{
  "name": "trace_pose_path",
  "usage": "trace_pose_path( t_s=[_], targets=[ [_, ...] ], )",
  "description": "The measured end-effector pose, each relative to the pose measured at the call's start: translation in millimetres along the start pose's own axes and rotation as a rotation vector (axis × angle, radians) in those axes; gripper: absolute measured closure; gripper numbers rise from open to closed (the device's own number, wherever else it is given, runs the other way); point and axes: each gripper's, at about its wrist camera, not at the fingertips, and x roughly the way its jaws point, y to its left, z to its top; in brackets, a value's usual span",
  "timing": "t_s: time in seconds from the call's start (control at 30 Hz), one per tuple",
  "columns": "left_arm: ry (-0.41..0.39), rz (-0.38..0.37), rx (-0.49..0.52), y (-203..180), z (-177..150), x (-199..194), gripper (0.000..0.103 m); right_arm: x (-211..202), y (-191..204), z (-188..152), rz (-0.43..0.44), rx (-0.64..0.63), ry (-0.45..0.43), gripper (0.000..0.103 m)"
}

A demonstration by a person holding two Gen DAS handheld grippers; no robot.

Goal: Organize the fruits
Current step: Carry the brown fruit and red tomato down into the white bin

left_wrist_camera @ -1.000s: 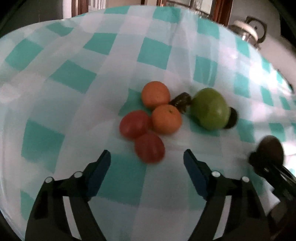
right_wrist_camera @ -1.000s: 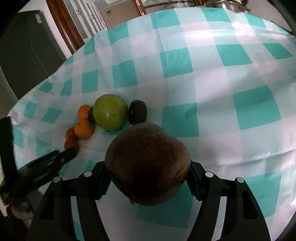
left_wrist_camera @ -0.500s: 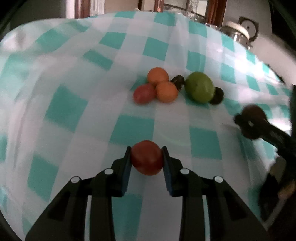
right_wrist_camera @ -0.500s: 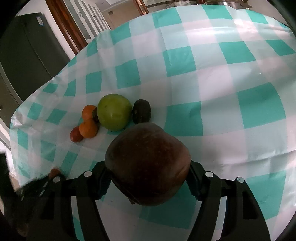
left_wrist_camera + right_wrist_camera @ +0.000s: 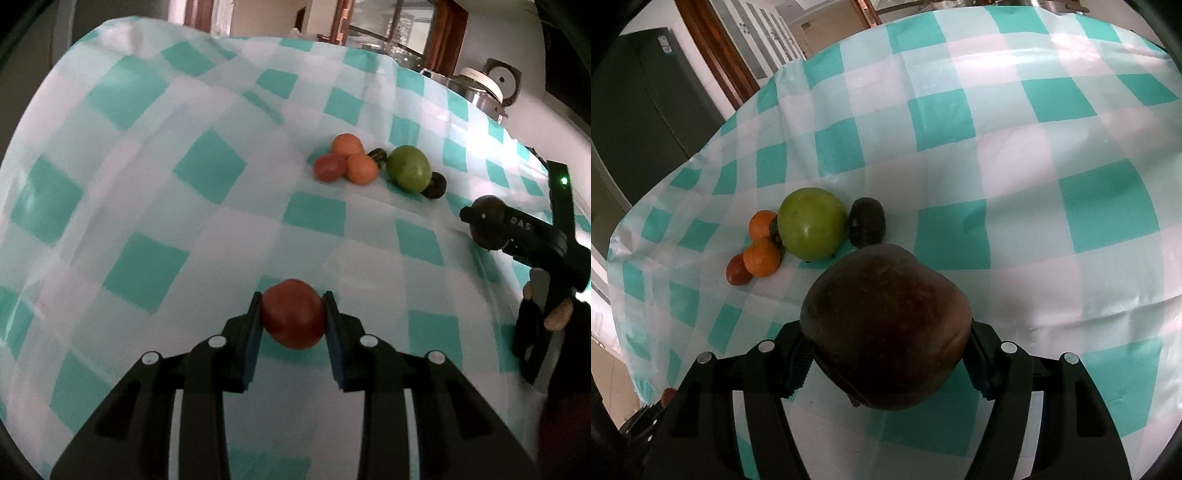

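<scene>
Between the left gripper's (image 5: 293,314) blue pads a red tomato (image 5: 293,314) is clamped, held above the teal-and-white checked cloth (image 5: 147,177). Farther off on the cloth a cluster of fruit is seen: a second tomato (image 5: 330,167) touching two oranges (image 5: 347,145) (image 5: 362,168), a green apple (image 5: 408,168) to their right, a small dark fruit (image 5: 377,155) wedged between oranges and apple, and a second dark fruit (image 5: 435,185) against the apple's far side. At the right edge of this view the right gripper (image 5: 484,223) is shown from the side, with a brown fruit (image 5: 485,221) in its tips and the person's fingers (image 5: 557,319) on its handle. A kettle (image 5: 484,90) is seen only here, beyond the table's far edge.

From the right wrist, the brown fruit (image 5: 886,328) is shown close up, broad and rounded, gripped on both sides by the right gripper (image 5: 886,343) and filling the gap between its fingers. The same cluster lies beyond it and to the left: apple (image 5: 812,223), the dark fruit (image 5: 867,221) just beside it, the oranges (image 5: 761,223) (image 5: 762,257), the tomato (image 5: 737,269), and the other dark fruit (image 5: 774,230), mostly hidden behind the apple. A dark cabinet (image 5: 639,110) and a wooden door frame (image 5: 720,48) are visible only in this view. In the lower left corner a red patch (image 5: 668,396) appears above dark gripper parts; that it is the held tomato cannot be told for sure.
</scene>
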Motion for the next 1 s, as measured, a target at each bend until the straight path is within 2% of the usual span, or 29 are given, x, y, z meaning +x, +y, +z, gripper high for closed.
trace_pose_path(
  t_s=[0.1, 0.2, 0.33, 0.53, 0.8, 1.0],
  targets=[
    [-0.006, 0.015, -0.019, 17, -11, -13, 0.071, -4, 18, -6, -0.047, -0.041, 0.028, 0.036],
    [-0.014, 0.029, -0.042, 35, -20, -27, 0.071, -15, 52, -26, 0.029, -0.085, 0.045, 0.036],
    [-0.027, 0.053, -0.074, 61, -33, -45, 0.071, -26, 109, -64, 0.085, -0.202, 0.084, 0.036],
    [-0.031, 0.075, -0.089, 88, -51, -61, 0.071, -51, 172, -119, 0.167, -0.292, 0.099, 0.036],
    [-0.039, 0.087, -0.091, 114, -80, -91, 0.071, -83, 206, -169, 0.197, -0.359, 0.104, 0.036],
    [-0.069, 0.116, -0.057, 127, -103, -120, 0.071, -101, 237, -204, 0.200, -0.476, 0.107, 0.036]
  ],
)
